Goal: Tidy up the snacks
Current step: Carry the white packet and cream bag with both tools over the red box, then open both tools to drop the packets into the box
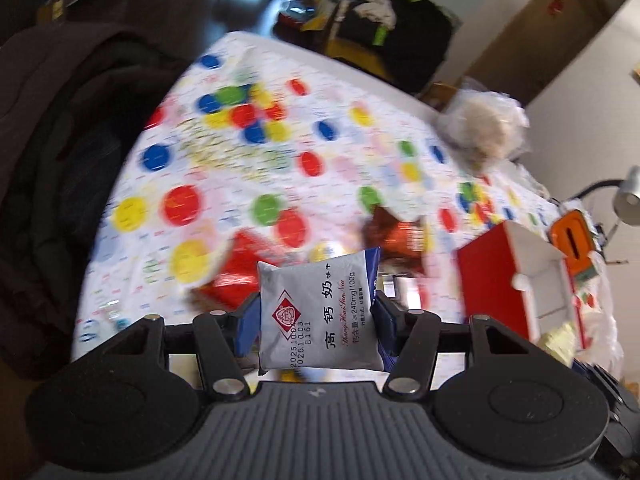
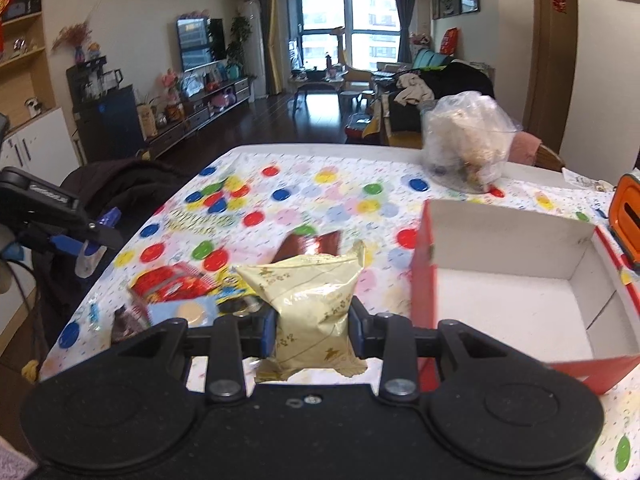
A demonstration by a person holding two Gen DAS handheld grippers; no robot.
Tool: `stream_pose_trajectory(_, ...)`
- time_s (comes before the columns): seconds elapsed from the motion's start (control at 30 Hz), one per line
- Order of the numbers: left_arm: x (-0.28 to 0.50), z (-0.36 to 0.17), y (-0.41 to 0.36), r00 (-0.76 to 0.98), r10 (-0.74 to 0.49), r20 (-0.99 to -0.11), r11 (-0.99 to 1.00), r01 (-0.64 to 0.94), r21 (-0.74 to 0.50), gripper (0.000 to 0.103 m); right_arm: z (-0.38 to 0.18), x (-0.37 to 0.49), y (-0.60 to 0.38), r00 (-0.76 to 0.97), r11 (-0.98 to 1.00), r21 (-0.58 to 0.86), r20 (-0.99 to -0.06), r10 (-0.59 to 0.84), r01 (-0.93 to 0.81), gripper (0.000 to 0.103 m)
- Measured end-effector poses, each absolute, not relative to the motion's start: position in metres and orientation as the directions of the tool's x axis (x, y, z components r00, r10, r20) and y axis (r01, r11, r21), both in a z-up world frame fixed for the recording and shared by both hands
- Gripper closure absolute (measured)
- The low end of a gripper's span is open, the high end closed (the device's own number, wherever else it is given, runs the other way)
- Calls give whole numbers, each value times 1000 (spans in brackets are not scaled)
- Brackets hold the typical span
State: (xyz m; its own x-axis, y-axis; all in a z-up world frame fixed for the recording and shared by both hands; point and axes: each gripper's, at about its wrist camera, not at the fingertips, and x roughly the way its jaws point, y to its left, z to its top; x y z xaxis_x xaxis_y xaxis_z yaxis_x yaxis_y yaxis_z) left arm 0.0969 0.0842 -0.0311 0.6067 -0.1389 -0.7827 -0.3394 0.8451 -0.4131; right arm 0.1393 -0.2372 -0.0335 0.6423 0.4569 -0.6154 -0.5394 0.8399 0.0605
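My left gripper (image 1: pixel 314 314) is shut on a silver and blue milk snack packet (image 1: pixel 318 312), held above the dotted tablecloth; it also shows at the far left of the right wrist view (image 2: pixel 94 240). My right gripper (image 2: pixel 312 322) is shut on a pale gold snack packet (image 2: pixel 310 308), just left of an open red box with a white inside (image 2: pixel 516 300). The box shows in the left wrist view (image 1: pixel 520 276) at the right. A red packet (image 2: pixel 172 284), a brown packet (image 2: pixel 310 248) and other small snacks lie on the cloth.
A clear plastic bag of snacks (image 2: pixel 466 144) stands at the table's far right. An orange container (image 2: pixel 628 216) sits behind the box. A dark coat (image 2: pixel 124 184) hangs on a chair at the left table edge.
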Motion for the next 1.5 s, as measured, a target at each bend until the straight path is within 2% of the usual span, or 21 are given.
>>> stream_pose_trajectory(0.3, 160, -4, -14, 624, -216, -751, 888, -195, -417, 46, -31, 198, -303, 682, 876, 47, -607, 407, -480, 69)
stream_pose_trajectory(0.5, 214, 0, -98, 598, -310, -739, 892, -85, -443, 46, -39, 240, -354, 680, 889, 4, -643, 353, -457, 69)
stream_pose_trajectory(0.7, 266, -11, -176, 538, -359, -763, 907, 9, -421, 46, -58, 270, -392, 640, 890, -21, -702, 312, -456, 69)
stream_pose_trajectory(0.9, 308, -39, -223, 447, -336, -829, 934, 45, -354, 46, -81, 292, -412, 570, 879, -1, -762, 308, -477, 69)
stream_pose_trajectory(1.17, 337, -69, -269, 350, -222, -910, 973, 136, -185, 46, -102, 310, -415, 509, 875, 39, -800, 317, -483, 69)
stream_pose_trajectory(1.37, 345, -77, -277, 331, -191, -924, 977, 156, -147, 45, -110, 319, -417, 479, 875, 53, -820, 313, -481, 69)
stream_pose_trajectory(1.5, 347, -78, -273, 331, -205, -921, 976, 143, -166, 40, -110, 322, -419, 469, 870, 66, -821, 326, -489, 66)
